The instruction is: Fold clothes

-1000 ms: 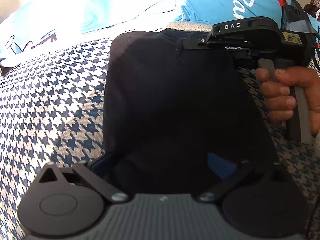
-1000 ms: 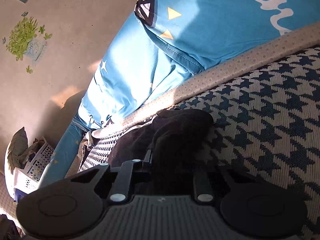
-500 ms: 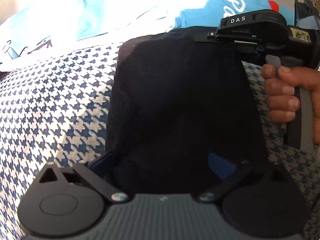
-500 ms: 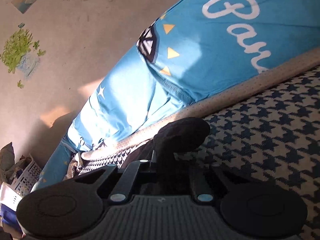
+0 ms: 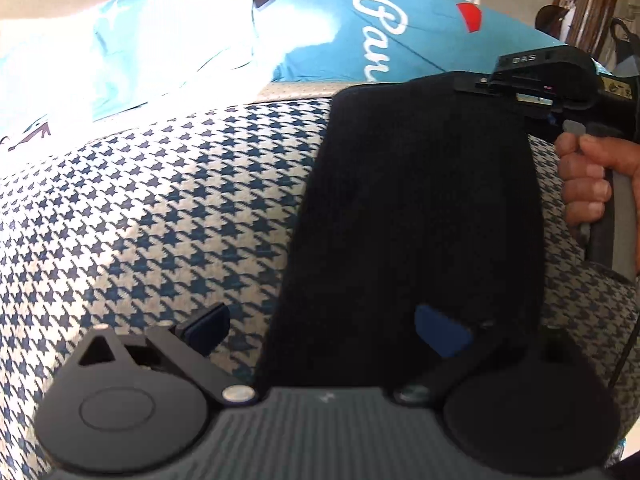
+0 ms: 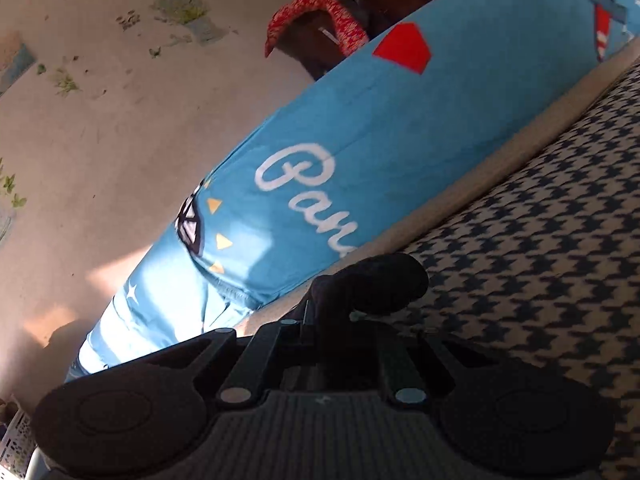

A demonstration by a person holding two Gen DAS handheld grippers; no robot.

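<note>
A black garment [image 5: 420, 200] lies flat on the houndstooth cover [image 5: 160, 220], running away from me in the left wrist view. My left gripper [image 5: 324, 330] is open at its near end. Its left pad [image 5: 208, 326] sits over the bare cover and its right pad [image 5: 440, 334] over the black cloth. At the garment's far right corner, a hand [image 5: 588, 184] holds my right gripper [image 5: 520, 88], which is shut on that corner. In the right wrist view a bunched fold of the black garment [image 6: 372, 284] sticks out from the shut right gripper [image 6: 344, 320].
A blue printed pillow [image 5: 340, 40] [image 6: 360, 152] lies along the far edge of the cover, with a beige piped border [image 6: 500, 184] in front of it. Beyond stand a patterned wall [image 6: 100, 100] and a red cloth [image 6: 320, 16]. A white basket [image 6: 16, 444] shows at the bottom left.
The garment has shifted right in the left wrist view, so the left pad is now off the cloth. The right gripper, still shut on the corner, has swung and tilted upward.
</note>
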